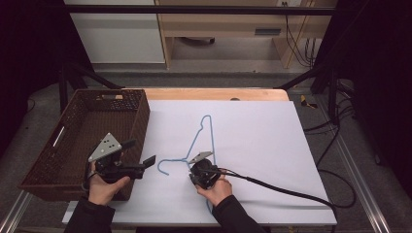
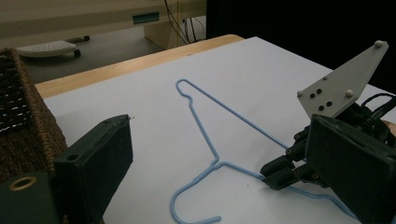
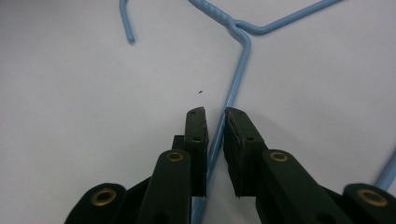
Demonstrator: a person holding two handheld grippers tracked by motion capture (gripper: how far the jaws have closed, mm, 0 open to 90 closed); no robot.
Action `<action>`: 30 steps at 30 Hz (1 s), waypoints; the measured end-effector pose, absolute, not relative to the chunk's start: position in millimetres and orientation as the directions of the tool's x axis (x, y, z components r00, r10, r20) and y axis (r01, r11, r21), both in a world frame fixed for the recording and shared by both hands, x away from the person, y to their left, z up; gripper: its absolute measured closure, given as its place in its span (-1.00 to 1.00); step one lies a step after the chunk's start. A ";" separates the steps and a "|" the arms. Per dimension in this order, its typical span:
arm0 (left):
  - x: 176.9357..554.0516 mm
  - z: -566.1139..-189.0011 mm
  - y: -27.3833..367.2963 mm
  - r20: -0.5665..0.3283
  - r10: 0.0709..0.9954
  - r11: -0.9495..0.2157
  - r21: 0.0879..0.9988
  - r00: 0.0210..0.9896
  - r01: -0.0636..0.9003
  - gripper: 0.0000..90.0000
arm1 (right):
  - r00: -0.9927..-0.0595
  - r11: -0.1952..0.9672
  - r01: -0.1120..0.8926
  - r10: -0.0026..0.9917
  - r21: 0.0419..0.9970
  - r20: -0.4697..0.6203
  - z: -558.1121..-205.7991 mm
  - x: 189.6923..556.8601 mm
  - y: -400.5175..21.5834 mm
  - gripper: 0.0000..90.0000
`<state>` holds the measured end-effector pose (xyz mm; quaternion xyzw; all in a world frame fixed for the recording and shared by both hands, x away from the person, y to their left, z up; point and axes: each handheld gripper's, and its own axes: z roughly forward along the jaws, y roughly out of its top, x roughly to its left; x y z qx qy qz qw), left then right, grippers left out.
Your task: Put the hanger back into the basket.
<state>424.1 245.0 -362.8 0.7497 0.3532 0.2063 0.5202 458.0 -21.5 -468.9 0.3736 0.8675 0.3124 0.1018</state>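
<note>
A light-blue wire hanger [image 1: 199,133] lies flat on the white sheet [image 1: 262,145], its hook toward the person. My right gripper [image 1: 191,170] is down at the hanger's neck. In the right gripper view, the jaws [image 3: 215,114] stand close together with the hanger's wire [image 3: 239,70] running between them; a narrow gap shows and the pads do not press on it. The left gripper view shows the same jaw tips [image 2: 275,175] at the wire [image 2: 215,161]. My left gripper [image 1: 139,152] is held left of the hook beside the basket, open and empty [image 2: 219,126].
A dark woven basket [image 1: 141,116] stands at the table's left; its corner [image 2: 28,130] is close to my left gripper. A black cable [image 1: 282,189] trails right from the right gripper across the sheet. Bare wooden table edge [image 1: 218,93] lies beyond the sheet.
</note>
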 end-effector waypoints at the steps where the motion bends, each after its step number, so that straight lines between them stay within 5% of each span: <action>1: 424.1 -362.8 244.9 -0.059 0.745 -0.209 0.926 0.665 0.316 -0.84 | -0.696 0.522 0.588 0.716 0.617 0.058 -468.9 458.1 -21.2 0.78; 30: 423.7 -362.5 245.3 -0.053 0.750 -0.213 0.924 0.659 0.317 -0.84 | -0.661 0.496 0.633 0.746 0.594 0.080 -463.0 458.3 -22.8 0.95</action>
